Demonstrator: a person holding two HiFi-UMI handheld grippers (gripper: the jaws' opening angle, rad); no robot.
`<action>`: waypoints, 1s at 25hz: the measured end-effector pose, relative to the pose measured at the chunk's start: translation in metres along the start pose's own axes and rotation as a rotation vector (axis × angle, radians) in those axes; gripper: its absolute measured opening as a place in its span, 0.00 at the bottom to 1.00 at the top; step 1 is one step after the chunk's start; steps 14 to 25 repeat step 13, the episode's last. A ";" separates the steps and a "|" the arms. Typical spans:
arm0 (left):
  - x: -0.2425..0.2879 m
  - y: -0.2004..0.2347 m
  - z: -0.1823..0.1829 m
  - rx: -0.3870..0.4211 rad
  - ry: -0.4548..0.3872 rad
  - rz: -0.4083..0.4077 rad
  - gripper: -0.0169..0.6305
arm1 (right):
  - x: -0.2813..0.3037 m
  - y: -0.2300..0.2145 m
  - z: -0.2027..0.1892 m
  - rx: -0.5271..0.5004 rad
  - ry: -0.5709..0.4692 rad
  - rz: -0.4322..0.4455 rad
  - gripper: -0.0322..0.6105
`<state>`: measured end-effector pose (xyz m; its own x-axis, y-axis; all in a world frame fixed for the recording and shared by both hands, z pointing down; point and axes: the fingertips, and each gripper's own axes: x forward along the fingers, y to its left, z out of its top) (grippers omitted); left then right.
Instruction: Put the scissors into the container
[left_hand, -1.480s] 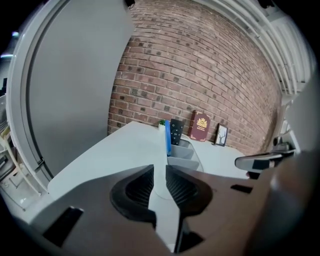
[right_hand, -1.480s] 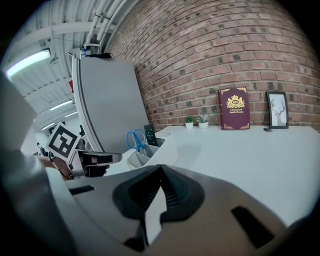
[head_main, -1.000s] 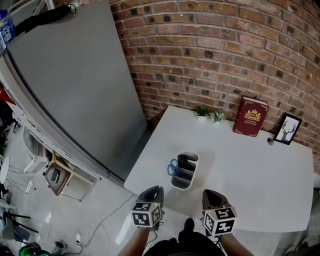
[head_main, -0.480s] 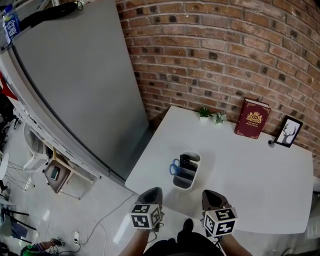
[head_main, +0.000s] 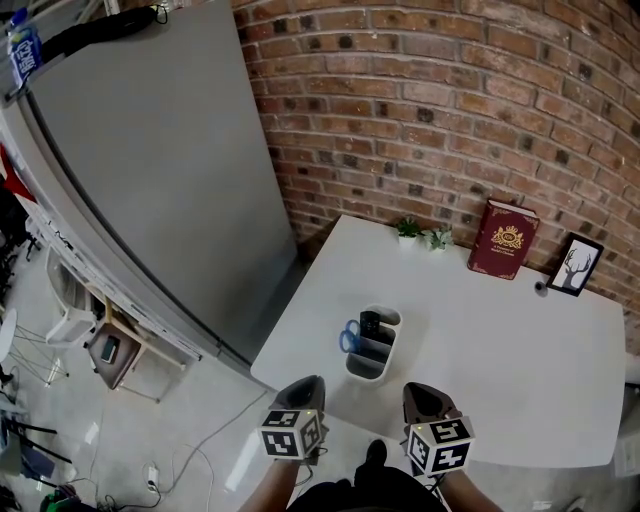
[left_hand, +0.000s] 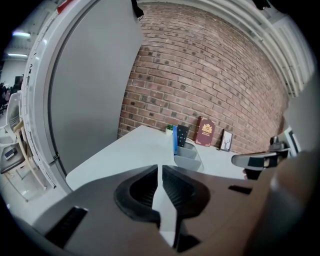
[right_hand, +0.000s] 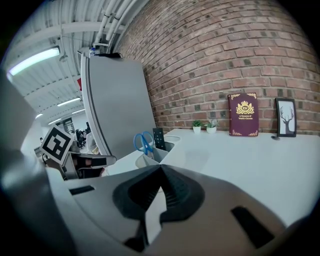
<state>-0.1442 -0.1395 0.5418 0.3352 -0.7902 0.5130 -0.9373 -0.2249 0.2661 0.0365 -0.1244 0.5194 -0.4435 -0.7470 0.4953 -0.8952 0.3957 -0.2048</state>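
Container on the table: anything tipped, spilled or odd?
Nothing stands out. The container stands upright on the table, with the scissors handles-up inside it beside a black remote-like item. The left tongs and right tongs are shut and empty, by the table's near edge.

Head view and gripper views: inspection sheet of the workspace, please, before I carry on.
Surface: white table with rounded corners.
Job's things: blue-handled scissors stand handles-up in the grey container, beside a black item.
Clutter: red book, picture frame, two small plants along the wall.
Grippers: left gripper and right gripper held short of the table, fingers together, nothing between.
Cables: loose cable on the floor.
Surroundings: brick wall, grey panel.
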 end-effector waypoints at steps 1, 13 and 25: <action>0.000 0.000 0.000 0.000 0.000 0.000 0.07 | 0.000 0.000 0.000 -0.001 0.001 0.001 0.05; 0.001 -0.003 0.000 0.002 0.006 -0.006 0.07 | 0.001 -0.001 -0.001 -0.002 0.003 0.007 0.05; 0.001 -0.003 0.000 0.002 0.006 -0.006 0.07 | 0.001 -0.001 -0.001 -0.002 0.003 0.007 0.05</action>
